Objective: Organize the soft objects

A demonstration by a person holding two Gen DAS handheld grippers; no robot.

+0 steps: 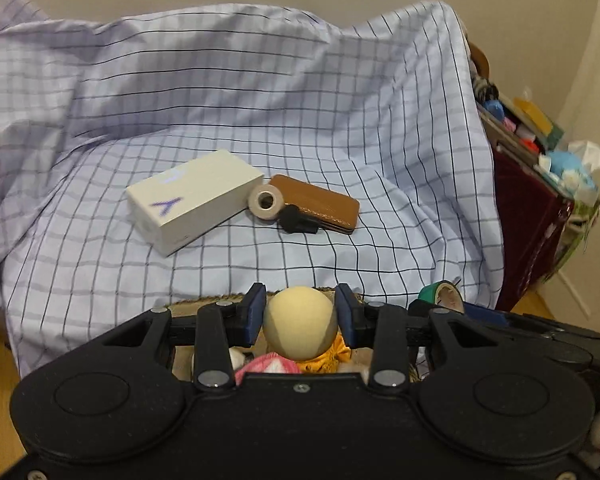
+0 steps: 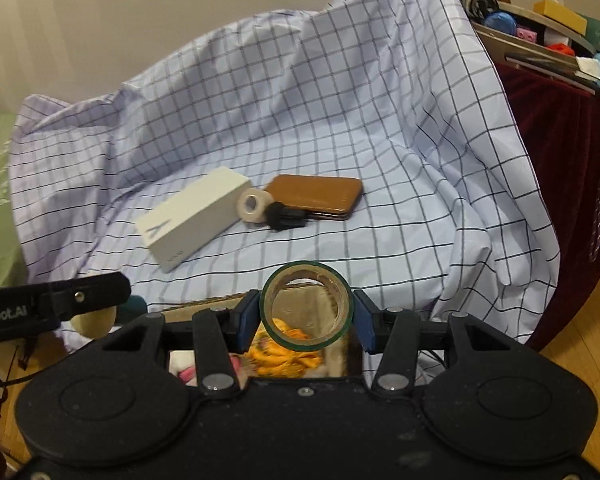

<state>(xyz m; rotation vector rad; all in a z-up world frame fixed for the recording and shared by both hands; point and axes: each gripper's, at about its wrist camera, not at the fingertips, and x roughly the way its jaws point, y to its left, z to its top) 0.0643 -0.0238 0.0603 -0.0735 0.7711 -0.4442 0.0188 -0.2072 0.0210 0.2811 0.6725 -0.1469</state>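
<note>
The left tool (image 1: 301, 316) is gripping a cream foam ball (image 1: 300, 322) between its blue pads, hovering directly above the cardboard box (image 2: 300, 300) of soft things, where orange fabric (image 2: 284, 354) is showing. The right tool (image 2: 306, 314) is clamping a green-edged tape roll (image 2: 306, 306) just right of the ball, also over the box. Beyond the box, a white carton (image 1: 194, 200), bandage roll (image 1: 266, 202) and brown wallet (image 1: 320, 202) are lying on the checked sheet (image 1: 340, 120).
</note>
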